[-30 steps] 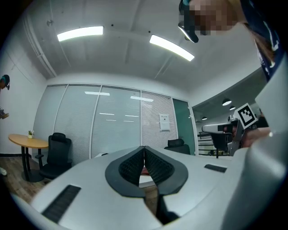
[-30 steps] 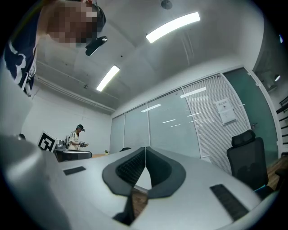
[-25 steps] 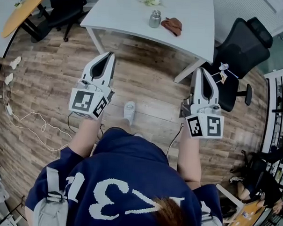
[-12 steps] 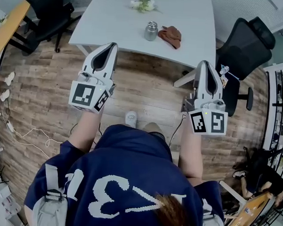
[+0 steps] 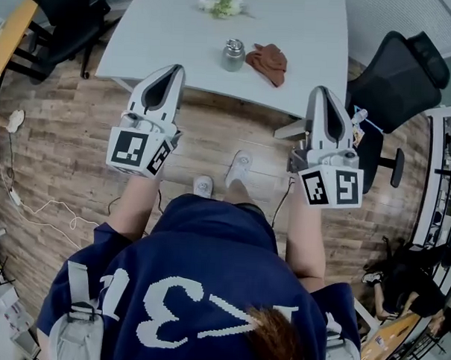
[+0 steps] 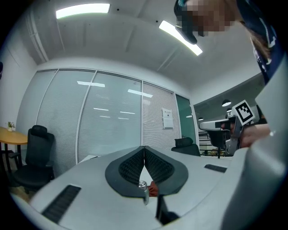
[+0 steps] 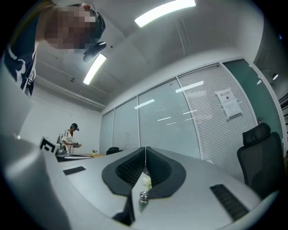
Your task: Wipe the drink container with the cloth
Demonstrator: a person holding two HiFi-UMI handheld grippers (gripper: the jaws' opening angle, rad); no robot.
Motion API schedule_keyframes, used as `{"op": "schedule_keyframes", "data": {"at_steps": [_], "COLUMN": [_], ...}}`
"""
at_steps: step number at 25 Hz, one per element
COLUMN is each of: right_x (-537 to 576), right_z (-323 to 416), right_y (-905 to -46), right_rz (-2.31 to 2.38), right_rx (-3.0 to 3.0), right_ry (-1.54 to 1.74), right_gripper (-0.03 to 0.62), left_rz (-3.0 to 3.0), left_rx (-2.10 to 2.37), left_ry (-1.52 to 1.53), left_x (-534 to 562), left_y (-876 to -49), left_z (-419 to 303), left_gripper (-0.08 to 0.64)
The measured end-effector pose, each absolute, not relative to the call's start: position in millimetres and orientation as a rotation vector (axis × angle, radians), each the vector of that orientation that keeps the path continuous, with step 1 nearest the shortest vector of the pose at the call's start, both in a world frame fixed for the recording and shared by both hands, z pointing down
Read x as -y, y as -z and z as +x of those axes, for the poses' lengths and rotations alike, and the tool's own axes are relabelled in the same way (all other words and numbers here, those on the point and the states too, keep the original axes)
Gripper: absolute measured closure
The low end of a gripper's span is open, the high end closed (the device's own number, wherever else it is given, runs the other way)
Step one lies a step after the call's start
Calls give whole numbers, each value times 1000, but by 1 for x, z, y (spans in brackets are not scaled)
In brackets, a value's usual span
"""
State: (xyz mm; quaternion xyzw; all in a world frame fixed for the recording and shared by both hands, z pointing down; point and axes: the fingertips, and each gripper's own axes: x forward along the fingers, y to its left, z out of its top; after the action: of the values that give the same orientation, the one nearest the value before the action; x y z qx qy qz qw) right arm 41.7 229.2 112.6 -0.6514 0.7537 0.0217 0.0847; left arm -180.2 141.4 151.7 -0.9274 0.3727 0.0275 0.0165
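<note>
Straight ahead at 12 o'clock, a white table runs its near edge across the head view. Bare wooden floor fills the room between that edge and the person's shoes. The floor towards 9 o'clock is open. A black office chair stands just off the table's front corner at 2 o'clock. Another black chair sits at 10 o'clock beside an orange table.

Both forearms reach forward, roughly parallel and well apart, each hand tucked behind its marker cube. The left gripper points to 12 o'clock, its tip lined up with the table's near edge as seen from above. Its claw is pressed together with nothing pinched. The right gripper points the same way, its tip near the table's right front corner, and its claw is likewise closed and empty.

The drink container, a small metal flask, stands upright on the table close to the near edge, with its long axis vertical and its cap up. It sits at about 1 o'clock from the left tip and 11 o'clock from the right. The cloth, rust-brown and crumpled, lies just beside it at its 3 o'clock, with a thin strip of tabletop between them. A sprig of flowers lies farther back at 12 o'clock. Neither gripper touches container or cloth.
</note>
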Motion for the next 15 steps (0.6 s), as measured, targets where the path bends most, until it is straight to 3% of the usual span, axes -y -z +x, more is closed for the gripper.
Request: {"op": "schedule_keyframes", "data": {"at_steps": [15], "right_x": [-93], "right_z": [144], "right_y": [-94], "right_rz": [-1725], "right_rx": [-2375], "right_ry": [-80], "right_gripper": [566], "left_rz": [-2784], "left_rx": [-1306], "left_ry": [-75], "left_x": [-48], "left_y": [-146], "left_z": [-81], "left_gripper": [543]}}
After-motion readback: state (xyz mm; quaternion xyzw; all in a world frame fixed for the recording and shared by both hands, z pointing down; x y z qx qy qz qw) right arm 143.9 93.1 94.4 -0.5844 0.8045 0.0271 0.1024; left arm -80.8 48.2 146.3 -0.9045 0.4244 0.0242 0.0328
